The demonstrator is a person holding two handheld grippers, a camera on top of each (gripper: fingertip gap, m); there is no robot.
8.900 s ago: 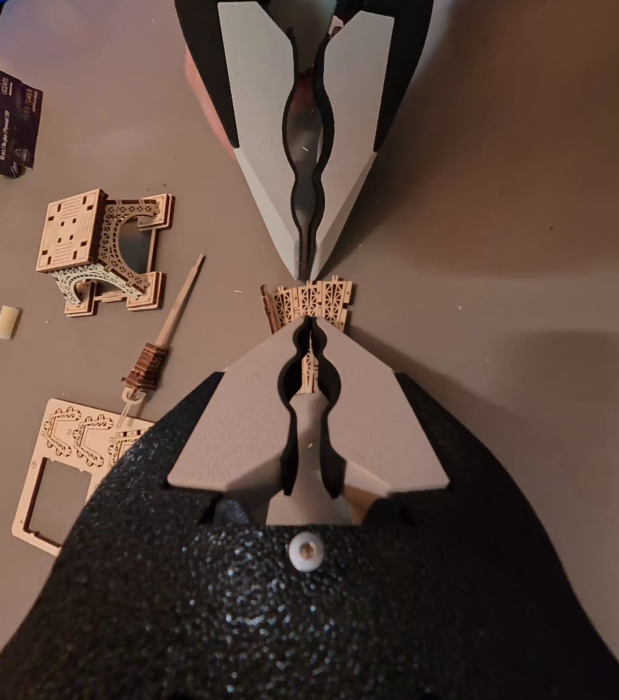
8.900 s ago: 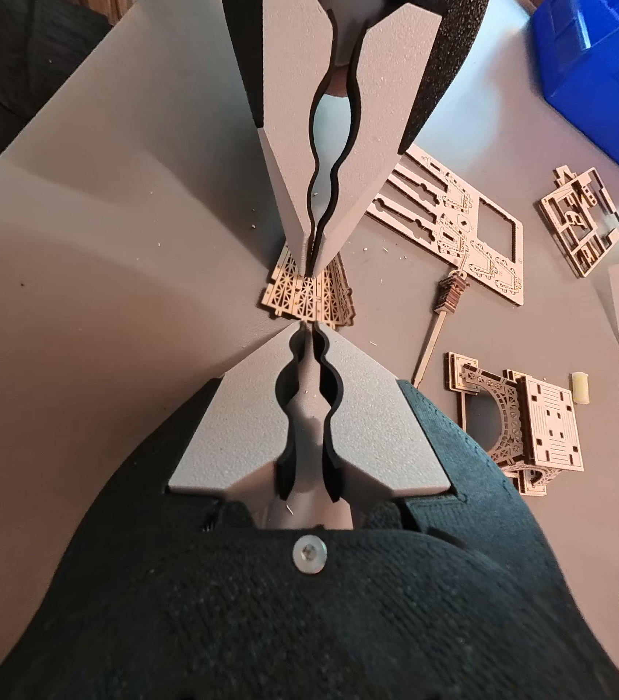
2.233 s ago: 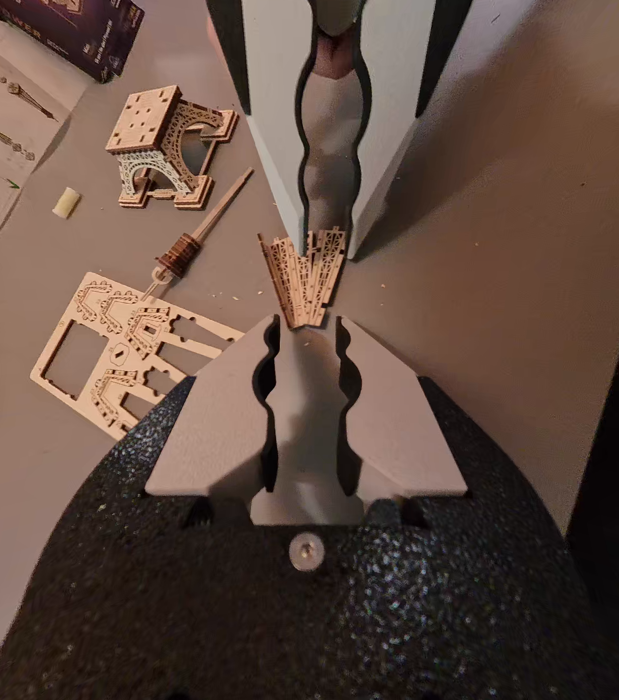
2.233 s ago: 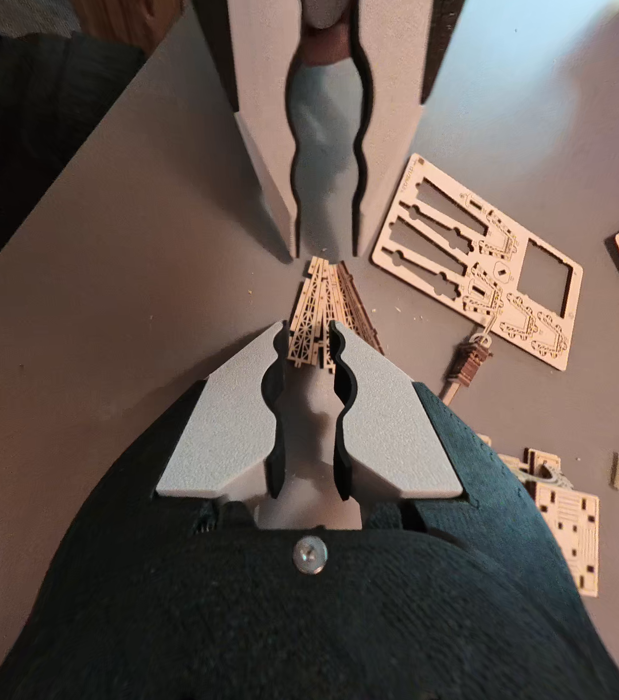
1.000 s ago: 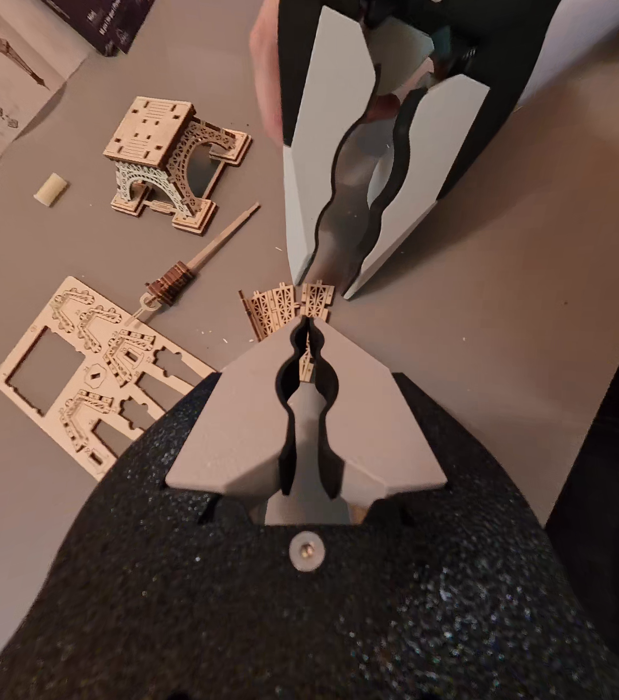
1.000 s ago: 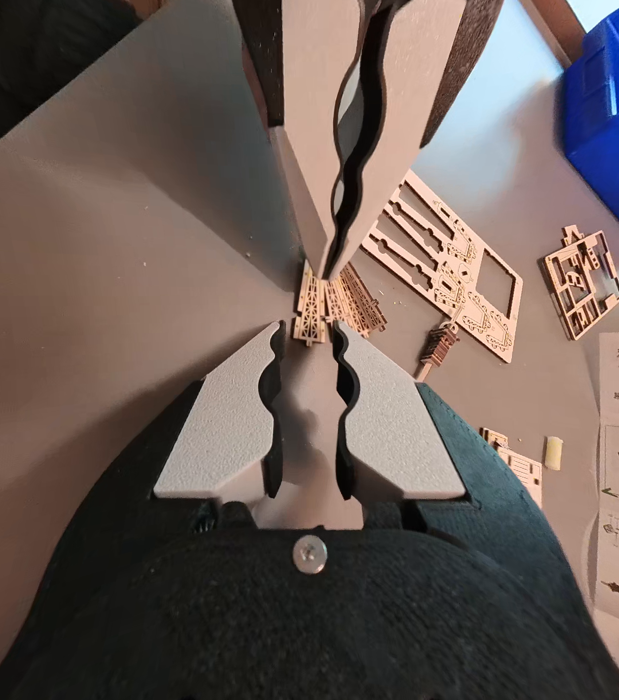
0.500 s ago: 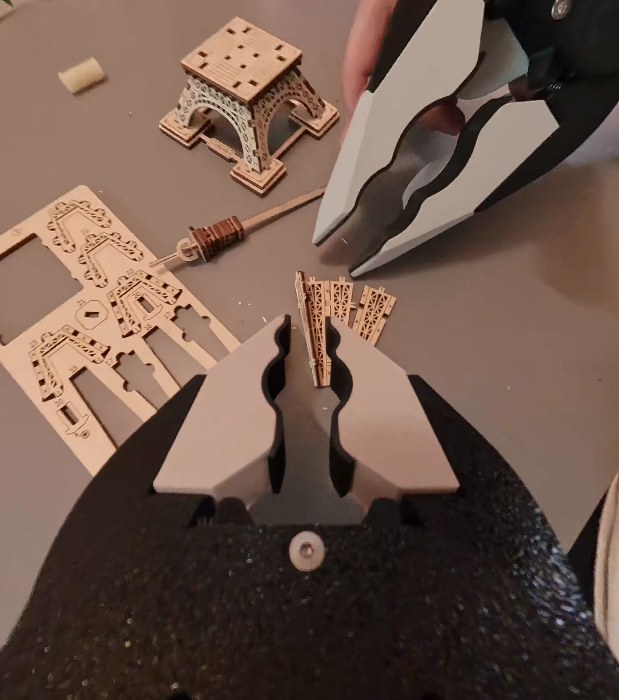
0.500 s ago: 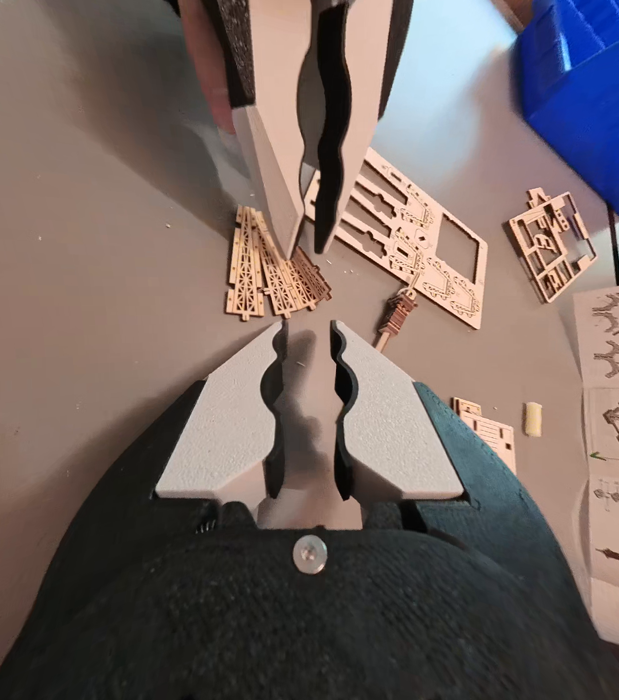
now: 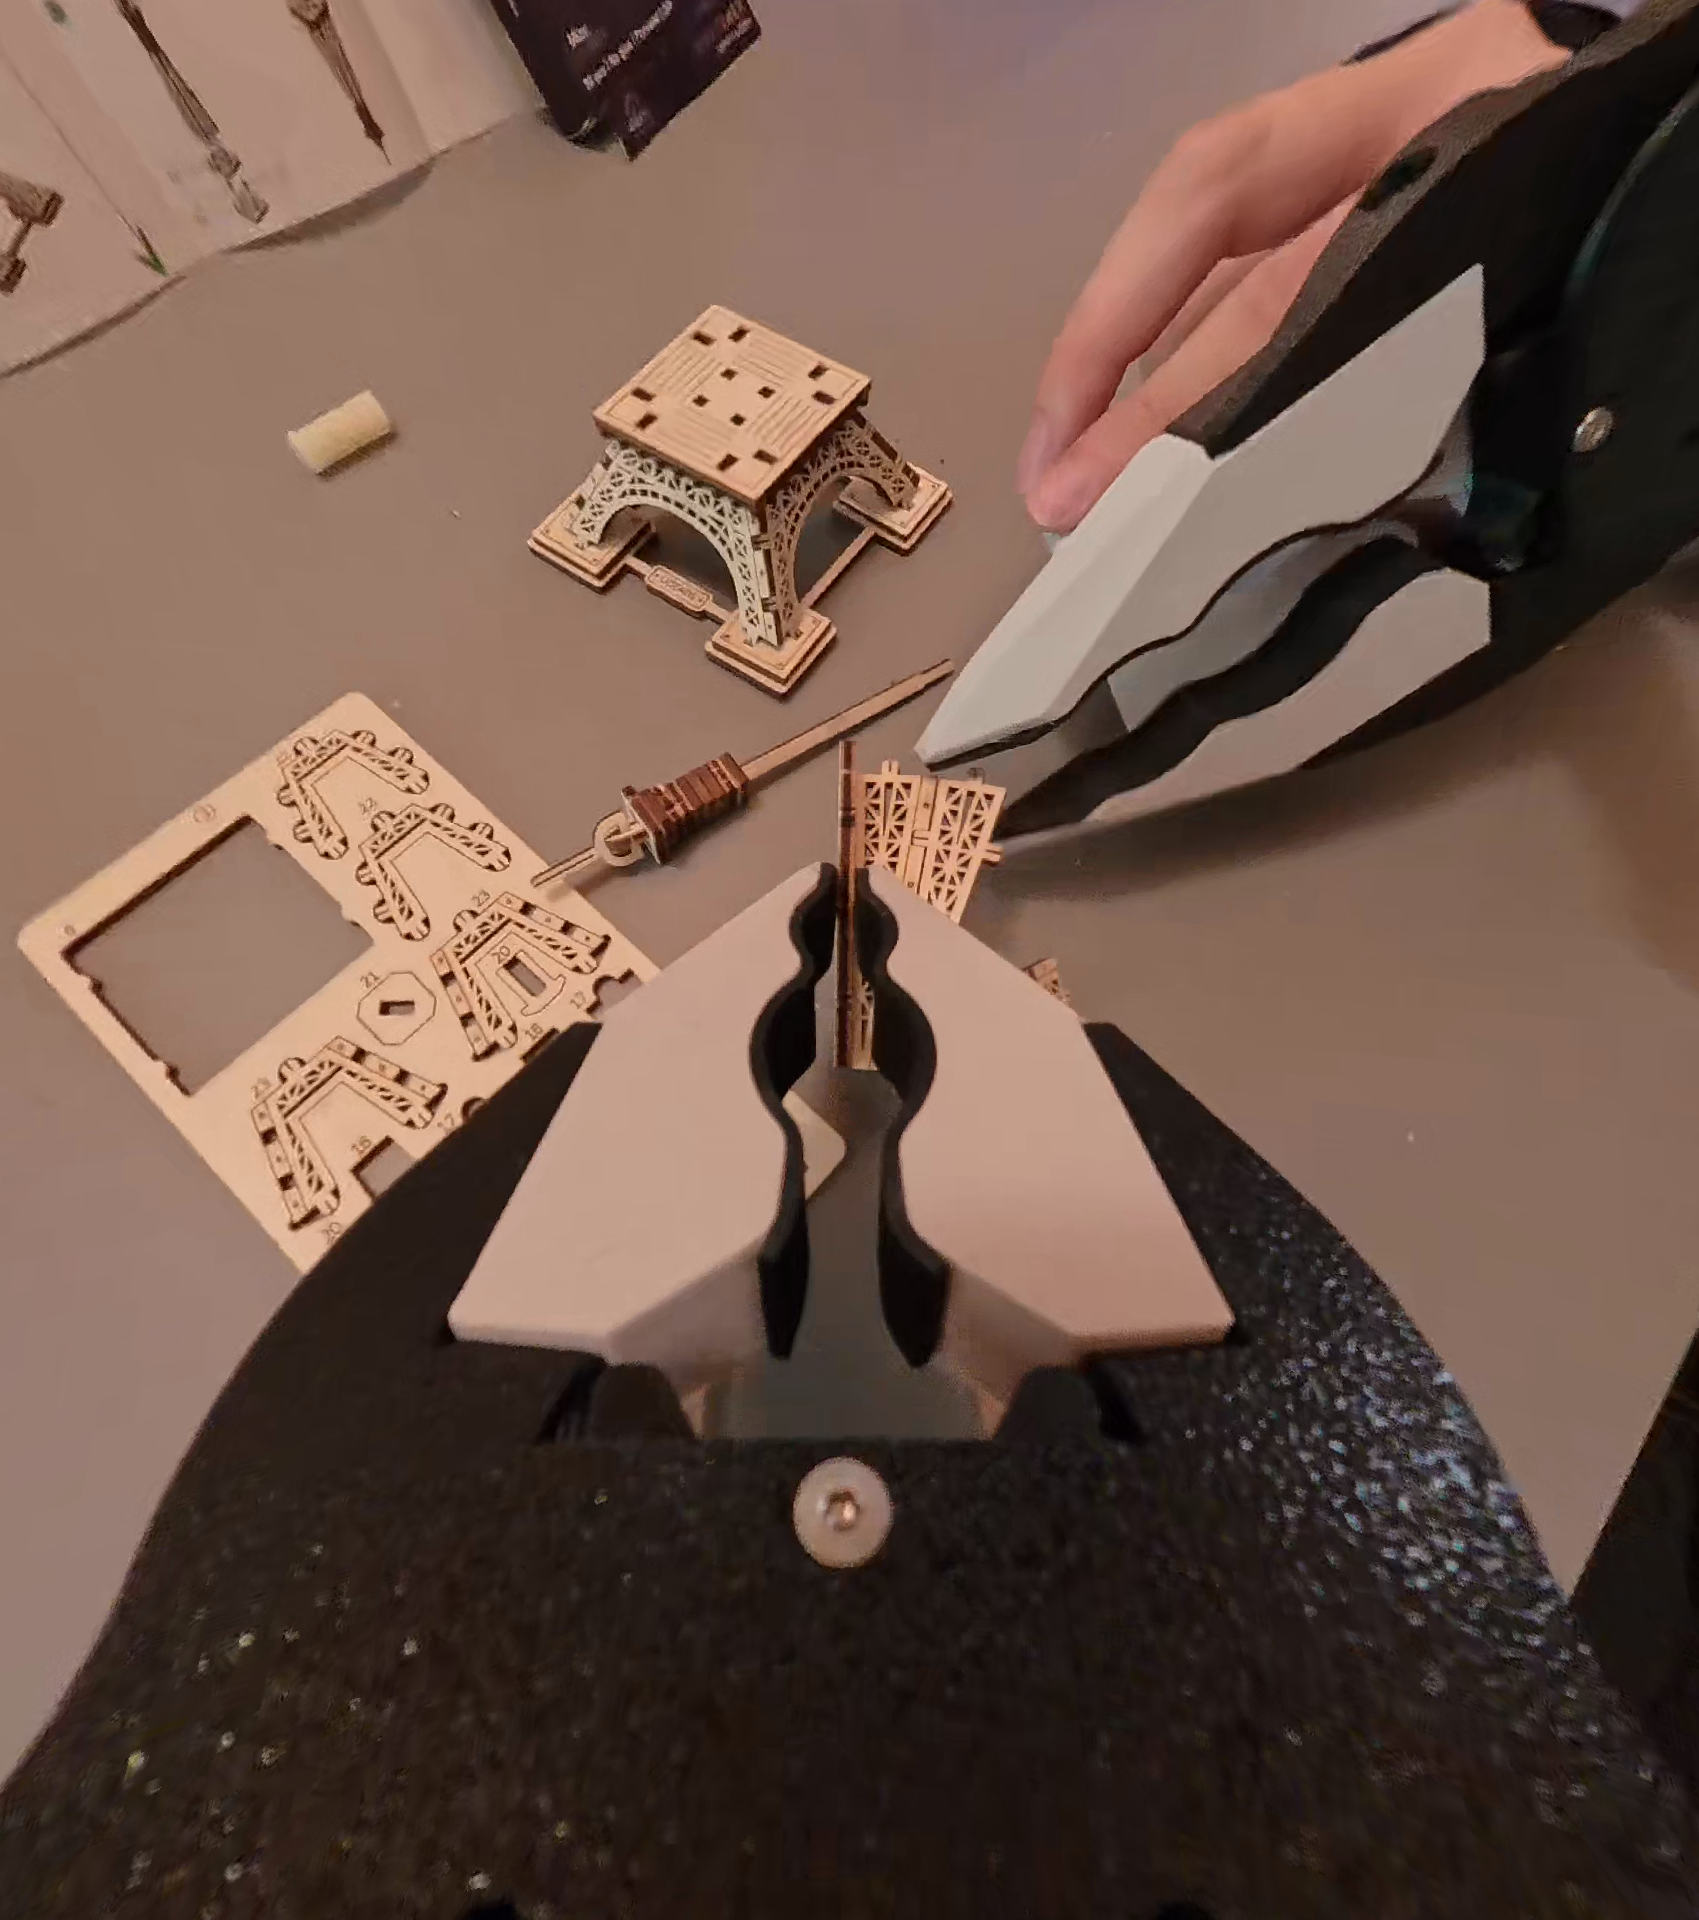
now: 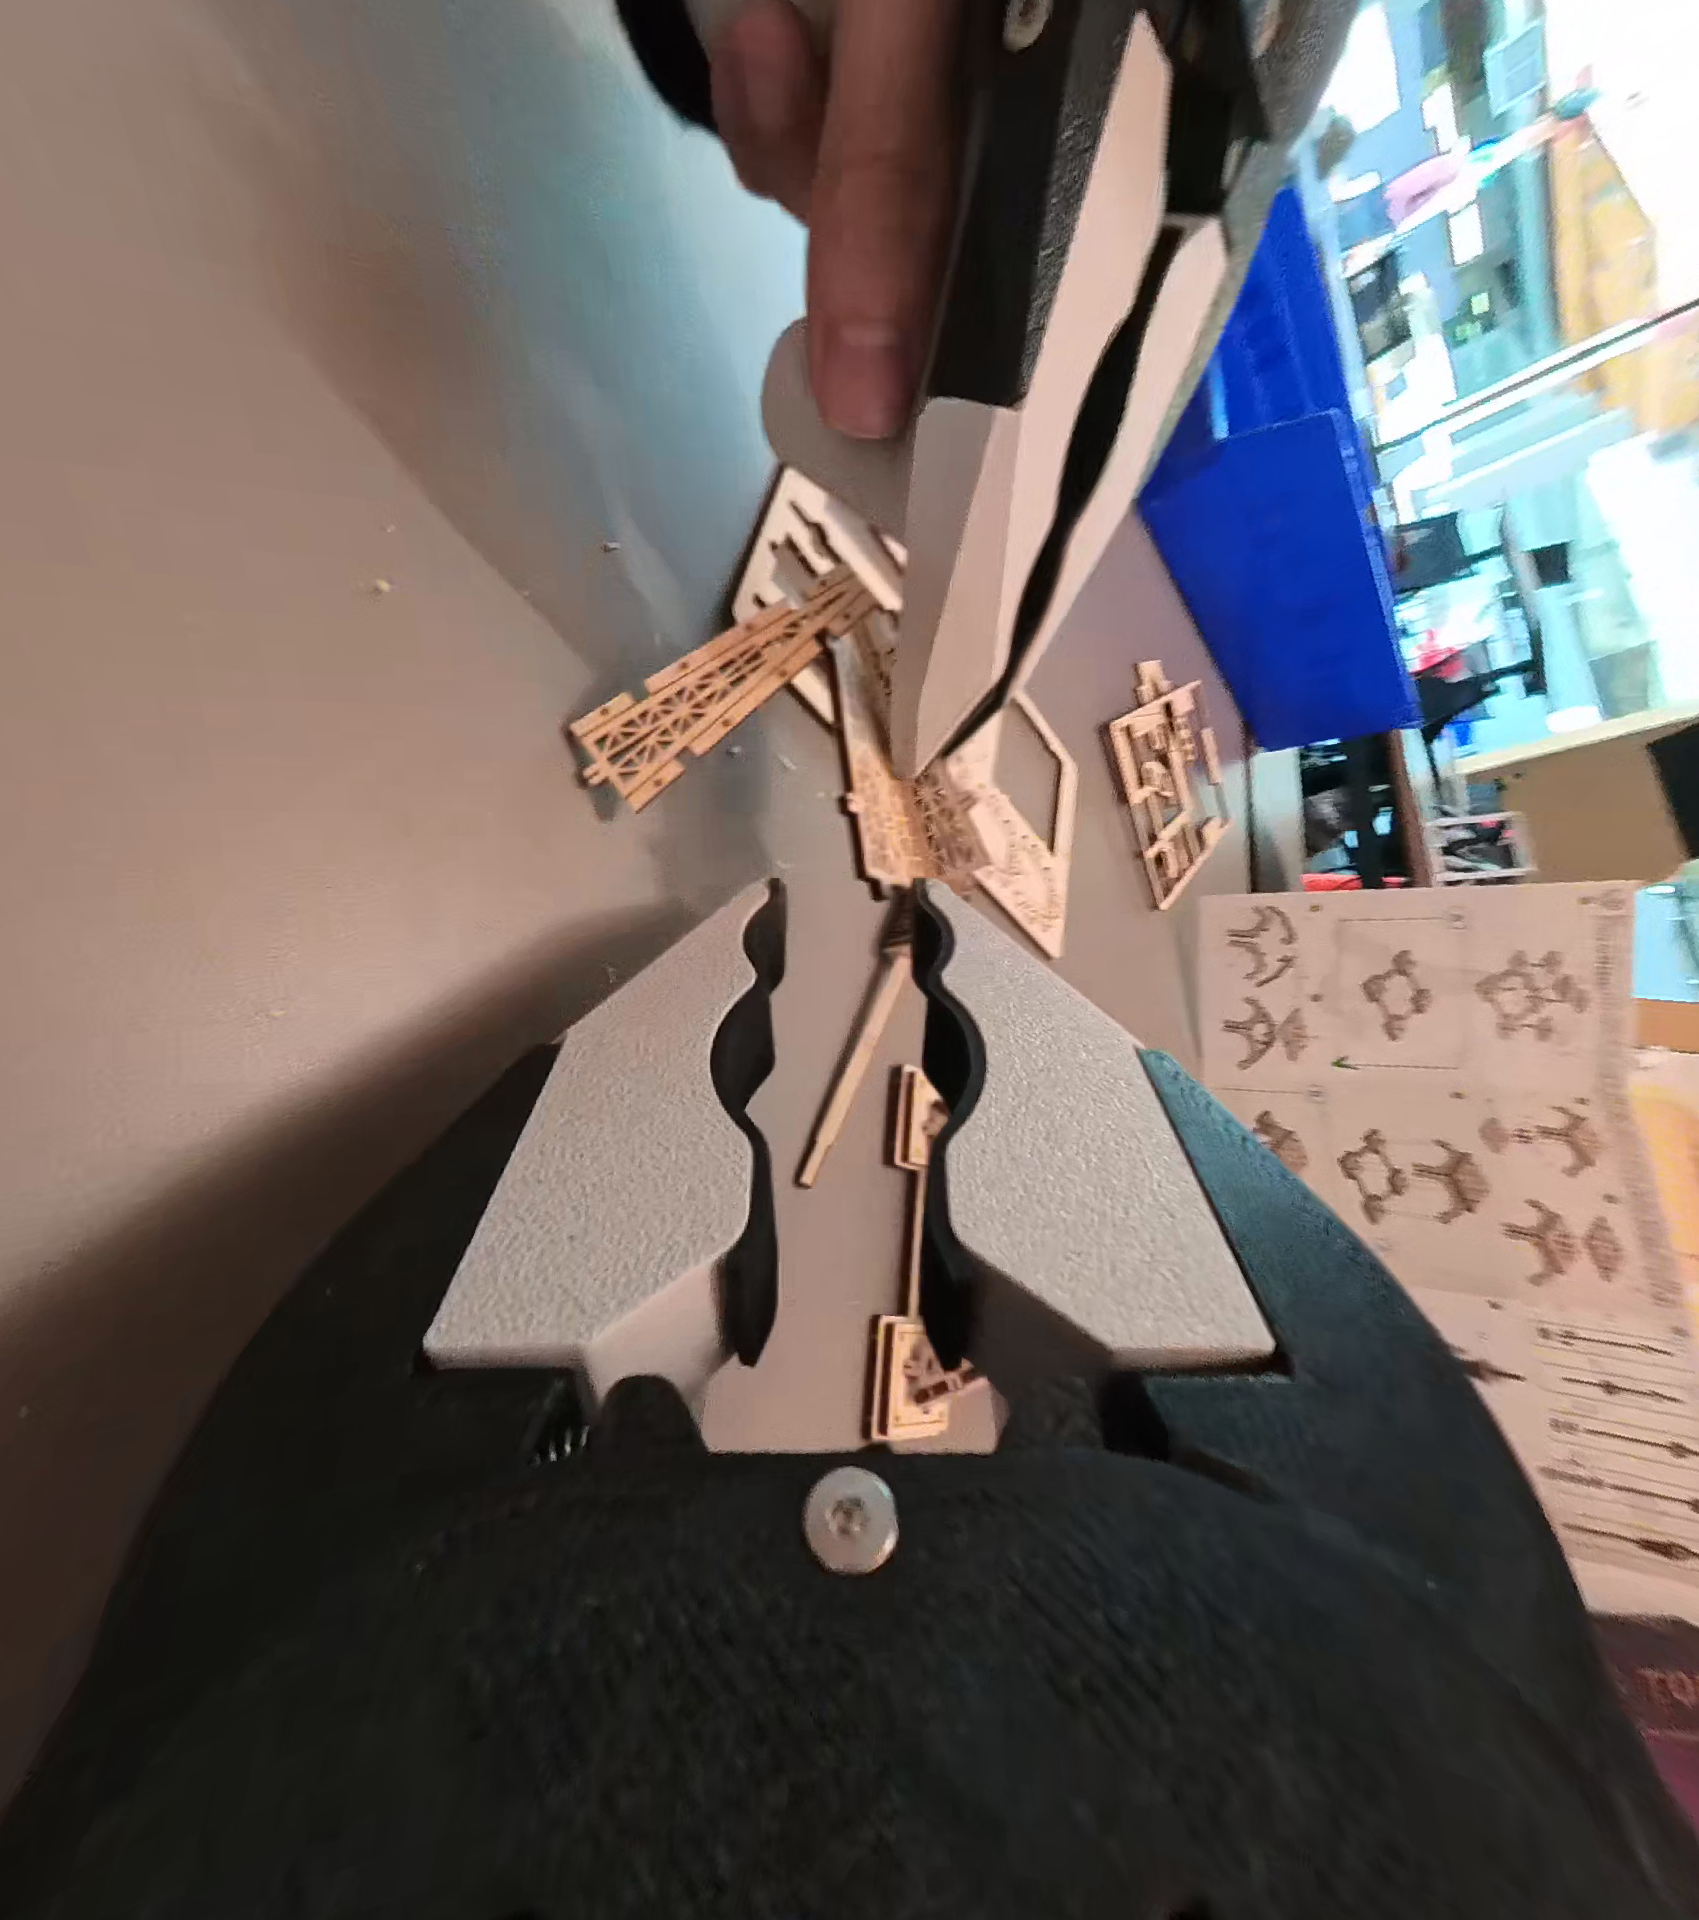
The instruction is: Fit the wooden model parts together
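Grey table (image 9: 1344,1039) fills both wrist views, scattered with pale laser-cut wood. Largest on it, toward the left edge in the left wrist view, is a flat parts sheet (image 9: 201,966) with empty cut-outs. Beyond it, toward the far edge, stands the finished tower base (image 9: 736,488), four lattice legs under a square deck. Printed instruction pages (image 9: 45,156) lie at the far left corner. Between sheet and base lies a thin wooden spire (image 9: 720,790) with a dark ribbed collar, and a small pale cylinder (image 9: 341,447) sits well apart.

At the middle of the table, the left gripper (image 9: 850,883) is clamped narrowly on a lattice panel (image 9: 850,935) held on edge and upright, its top rising just past the fingertips. Touching that panel's right side is a cluster of joined lattice panels (image 9: 928,831); whether the upright panel is already slotted into it cannot be told. A single loose lattice strip (image 10: 710,686) lies near the cluster in the right wrist view.

The right gripper (image 9: 970,774) reaches in low from the right edge, tilted down, its tips just beside the cluster and its jaws parted around nothing. A hand (image 9: 1209,281) grips its body, fingers extended.

The risk, as I judge it: these panels are thin and brittle, so a skewed push could snap a tab or make the cluster slide away.
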